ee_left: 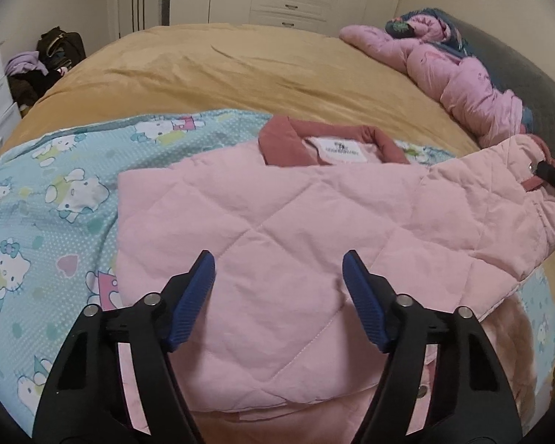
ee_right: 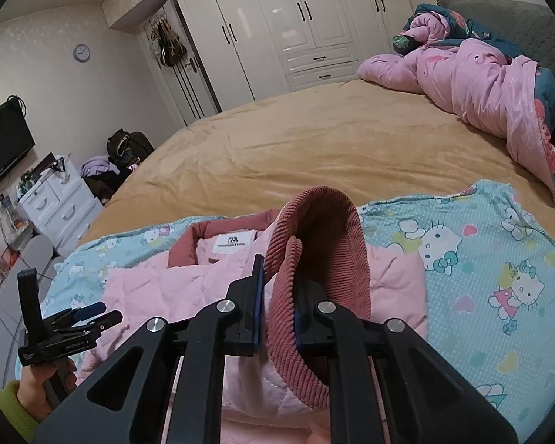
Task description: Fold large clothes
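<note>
A pink quilted jacket (ee_left: 277,229) with a dusty-red corduroy collar (ee_left: 281,140) lies spread on the bed, lining label up. My left gripper (ee_left: 278,259) hovers over its middle, open, blue pads apart with nothing between them. One sleeve (ee_left: 499,192) is lifted off to the right. My right gripper (ee_right: 277,285) is shut on the sleeve's ribbed red cuff (ee_right: 322,244), which curls up above the jaws. The right wrist view also catches the left gripper (ee_right: 107,312) at lower left, held by a hand in a green sleeve (ee_right: 14,407). Only the right gripper's tip (ee_left: 553,177) shows in the left wrist view.
Under the jacket is a light blue cartoon-cat blanket (ee_left: 48,199) on a tan bedspread (ee_left: 240,70). A crumpled pink duvet (ee_right: 481,88) lies by the grey headboard (ee_right: 518,18). White wardrobes (ee_right: 296,18) line the far wall; white drawers (ee_right: 55,203), bags (ee_right: 125,148) and a TV (ee_right: 3,148) stand left.
</note>
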